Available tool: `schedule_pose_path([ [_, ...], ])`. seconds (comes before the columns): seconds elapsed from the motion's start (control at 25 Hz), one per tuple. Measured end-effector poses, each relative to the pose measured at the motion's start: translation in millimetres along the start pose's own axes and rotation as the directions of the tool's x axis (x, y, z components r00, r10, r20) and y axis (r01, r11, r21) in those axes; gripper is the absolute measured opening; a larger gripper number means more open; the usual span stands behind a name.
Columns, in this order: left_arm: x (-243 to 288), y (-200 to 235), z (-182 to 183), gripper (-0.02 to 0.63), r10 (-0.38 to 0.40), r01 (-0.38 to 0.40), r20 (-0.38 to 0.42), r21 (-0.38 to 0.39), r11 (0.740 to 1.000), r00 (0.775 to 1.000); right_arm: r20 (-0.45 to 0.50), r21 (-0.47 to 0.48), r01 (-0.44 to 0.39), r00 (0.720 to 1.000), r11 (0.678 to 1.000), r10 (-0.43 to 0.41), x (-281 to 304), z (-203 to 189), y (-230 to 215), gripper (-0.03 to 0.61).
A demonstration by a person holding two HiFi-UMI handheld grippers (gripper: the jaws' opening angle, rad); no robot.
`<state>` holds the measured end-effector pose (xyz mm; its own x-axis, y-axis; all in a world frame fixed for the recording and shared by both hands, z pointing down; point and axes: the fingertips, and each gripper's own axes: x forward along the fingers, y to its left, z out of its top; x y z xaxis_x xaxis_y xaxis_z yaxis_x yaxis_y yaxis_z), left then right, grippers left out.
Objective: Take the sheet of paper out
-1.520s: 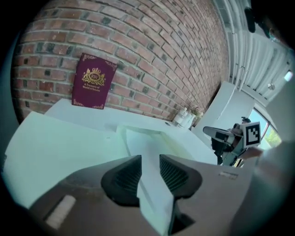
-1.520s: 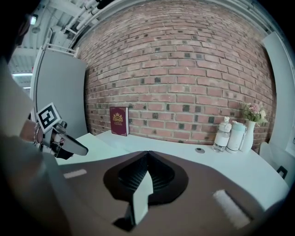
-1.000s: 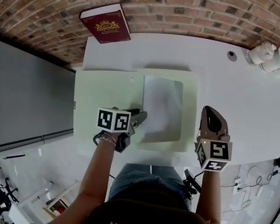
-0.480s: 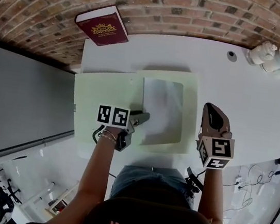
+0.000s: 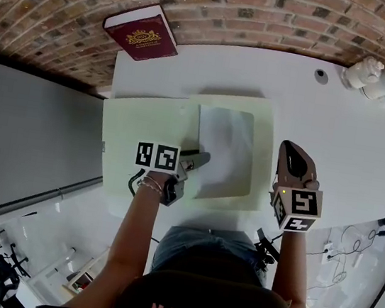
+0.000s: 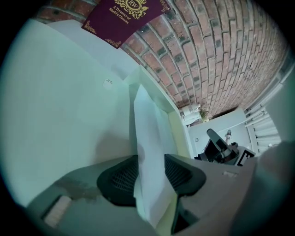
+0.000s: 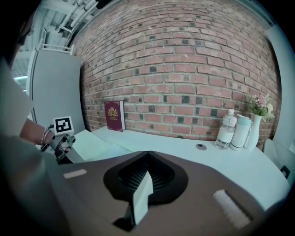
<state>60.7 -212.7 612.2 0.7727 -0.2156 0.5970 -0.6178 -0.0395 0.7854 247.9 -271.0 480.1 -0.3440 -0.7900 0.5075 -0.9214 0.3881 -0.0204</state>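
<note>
Our left gripper [image 5: 202,160] hovers at the near left edge of the white sheet of paper [image 5: 226,147], its jaws spread wide and released. In the left gripper view that edge runs between the two ribbed pads, and neither pad seems to press on it. The sheet lies on the right-hand leaf of the open pale green card folder [image 5: 146,128], which rests on the white table [image 5: 328,112].

Our right gripper [image 5: 289,151] waits just beside the folder's right edge. It is clenched on a narrow pale strip [image 7: 142,193], and we cannot tell what the strip is.

We judge the step in hand to be taking hold of the sheet. Next we would close the left pads on the paper alone, not the green leaf beneath, then draw it clear of the folder.
</note>
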Motion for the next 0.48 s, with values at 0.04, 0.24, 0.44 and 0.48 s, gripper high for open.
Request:
schedule_pose_path([
  [0.04, 1.2, 0.2, -0.1, 0.187, 0.007, -0.007, 0.000, 0.001, 1.000, 1.000, 0.007, -0.002, 0.001, 1.000, 1.000, -0.001, -0.1, 1.4, -0.5, 0.000],
  [0.24, 4.1, 7.5, -0.7, 0.100, 0.063, -0.063, 0.013, -0.002, 0.998, 0.998, 0.010, -0.002, 0.003, 1.000, 1.000, -0.003, -1.7, 1.2, -1.0, 0.000],
  [0.44, 1.3, 5.9, -0.4, 0.036, 0.076, -0.075, 0.042, -0.013, 0.997, 0.996, 0.007, -0.003, -0.006, 1.000, 1.000, 0.006, -4.2, 0.1, 0.8, 0.000],
  [0.48, -0.2, 5.3, -0.8, 0.032, 0.078, -0.078, 0.046, -0.010, 0.997, 0.996, 0.006, -0.002, -0.007, 1.000, 1.000, 0.007, -5.0, -0.1, 0.7, 0.000],
])
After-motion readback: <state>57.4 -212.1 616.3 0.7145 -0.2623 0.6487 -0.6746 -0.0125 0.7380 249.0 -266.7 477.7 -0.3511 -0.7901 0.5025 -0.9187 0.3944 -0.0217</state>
